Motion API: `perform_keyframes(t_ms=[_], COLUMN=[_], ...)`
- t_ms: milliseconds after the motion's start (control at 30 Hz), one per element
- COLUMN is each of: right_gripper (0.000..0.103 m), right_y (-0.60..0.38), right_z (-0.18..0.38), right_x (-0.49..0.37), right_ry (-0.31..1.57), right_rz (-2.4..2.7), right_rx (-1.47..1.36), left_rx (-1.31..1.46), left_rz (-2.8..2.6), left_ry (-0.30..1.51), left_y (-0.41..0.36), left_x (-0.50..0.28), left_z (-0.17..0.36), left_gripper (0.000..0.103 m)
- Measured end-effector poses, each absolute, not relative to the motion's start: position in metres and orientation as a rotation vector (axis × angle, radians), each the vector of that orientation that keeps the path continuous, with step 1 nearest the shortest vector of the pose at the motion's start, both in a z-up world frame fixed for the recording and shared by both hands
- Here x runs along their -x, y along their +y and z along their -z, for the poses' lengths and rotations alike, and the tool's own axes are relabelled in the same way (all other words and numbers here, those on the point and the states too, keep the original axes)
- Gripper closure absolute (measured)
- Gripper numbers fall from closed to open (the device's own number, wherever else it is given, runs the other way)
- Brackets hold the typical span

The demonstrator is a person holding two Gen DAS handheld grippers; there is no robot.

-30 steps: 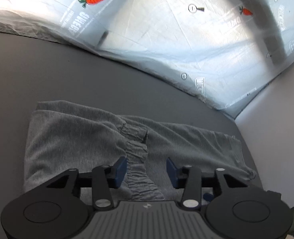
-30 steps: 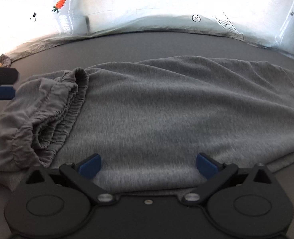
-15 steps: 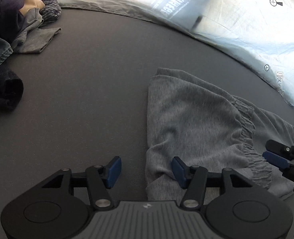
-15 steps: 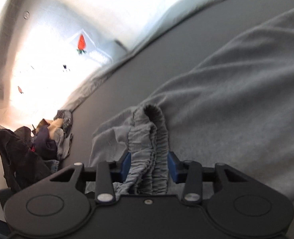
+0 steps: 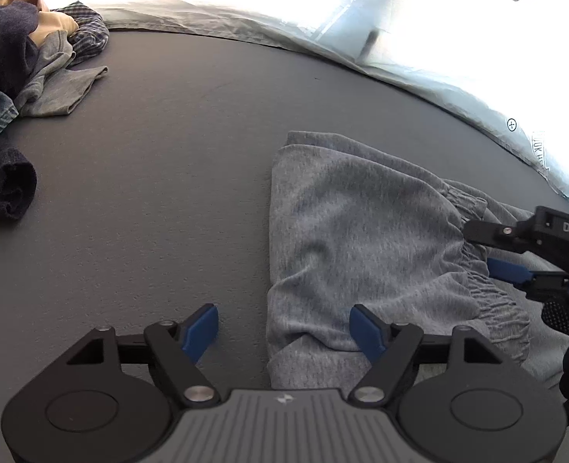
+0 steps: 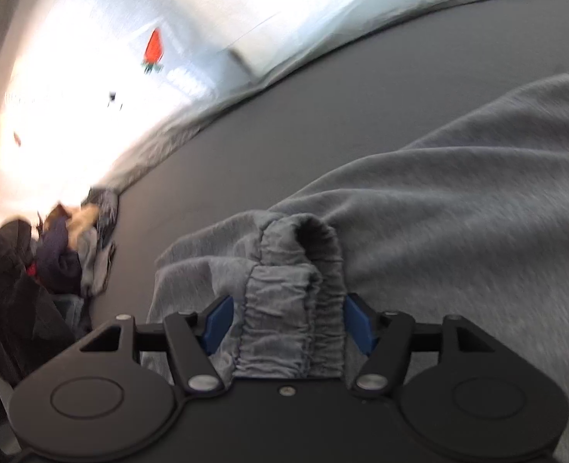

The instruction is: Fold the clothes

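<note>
on grey table (image 5: 176, 177): grey pants (image 5: 361, 231) folded once, waistband (image 6: 296, 308) bunched. right gripper (image 6: 288, 324) just opened wider, straddles waistband, no clear pinch. left gripper (image 5: 284, 328) just opened, over folded edge, likely regrip.

Sweatpants (image 5: 365, 231) on the tabletop (image 5: 168, 173); clothes pile (image 5: 33, 58) well apart, at its far-left corner.
</note>
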State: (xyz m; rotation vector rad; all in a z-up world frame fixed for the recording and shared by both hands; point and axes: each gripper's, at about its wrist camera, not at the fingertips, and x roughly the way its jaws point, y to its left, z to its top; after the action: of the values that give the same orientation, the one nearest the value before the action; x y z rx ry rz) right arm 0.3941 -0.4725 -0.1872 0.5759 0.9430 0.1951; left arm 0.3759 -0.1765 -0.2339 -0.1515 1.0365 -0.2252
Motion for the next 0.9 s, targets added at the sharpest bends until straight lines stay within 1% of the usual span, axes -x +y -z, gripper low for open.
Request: perform_keyframes(t_ms=[33, 100, 133, 167, 200, 300, 367, 433, 567, 667, 800, 900], right_gripper=[0.038, 0.044, 0.049, 0.057, 0.062, 0.074, 0.085, 0.090, 0.092, 0.093, 0.093, 0.092], right_y=[-0.467, -0.459, -0.457, -0.459, -0.462, -0.473, -0.478, -0.481, -0.486, -0.496, -0.524, -0.547], right_z=[0.186, 0.185, 0.185, 0.186, 0.188, 0.197, 0.196, 0.187, 0.158, 0.138, 0.114, 0.105], right_x=[-0.396, -0.397, -0.397, -0.396, -0.395, -0.389, -0.383, -0.377, -0.368, -0.365, -0.361, -0.364], right_ry=[0.952, 0.970, 0.978, 0.987, 0.995, 0.999, 0.973, 0.932, 0.835, 0.778, 0.723, 0.723], right_rz=[-0.205, -0.222, -0.229, -0.242, -0.254, -0.246, -0.228, -0.216, -0.204, -0.178, -0.131, -0.068], right_rx=[-0.539, -0.493, -0.487, -0.519, -0.554, -0.689, -0.721, -0.709, -0.611, -0.542, -0.469, -0.420], left_rx=[0.162, 0.177, 0.183, 0.180, 0.166, 0.122, 0.108, 0.107, 0.129, 0.090, 0.070, 0.035], left_rz=[0.225, 0.223, 0.221, 0.219, 0.217, 0.206, 0.201, 0.200, 0.221, 0.249, 0.313, 0.349], left_ry=[1.036, 1.037, 1.037, 1.037, 1.038, 1.042, 1.050, 1.064, 1.075, 1.060, 1.051, 1.065], left_y=[-0.176, -0.177, -0.177, -0.179, -0.182, -0.190, -0.193, -0.194, -0.197, -0.211, -0.232, -0.247], left_x=[-0.376, -0.376, -0.376, -0.376, -0.376, -0.375, -0.376, -0.378, -0.381, -0.378, -0.372, -0.367], left_z=[0.234, 0.234, 0.235, 0.235, 0.234, 0.234, 0.233, 0.232, 0.227, 0.220, 0.215, 0.220], left_gripper=[0.024, 0.022, 0.021, 0.020, 0.019, 0.019, 0.019, 0.019, 0.019, 0.019, 0.019, 0.018])
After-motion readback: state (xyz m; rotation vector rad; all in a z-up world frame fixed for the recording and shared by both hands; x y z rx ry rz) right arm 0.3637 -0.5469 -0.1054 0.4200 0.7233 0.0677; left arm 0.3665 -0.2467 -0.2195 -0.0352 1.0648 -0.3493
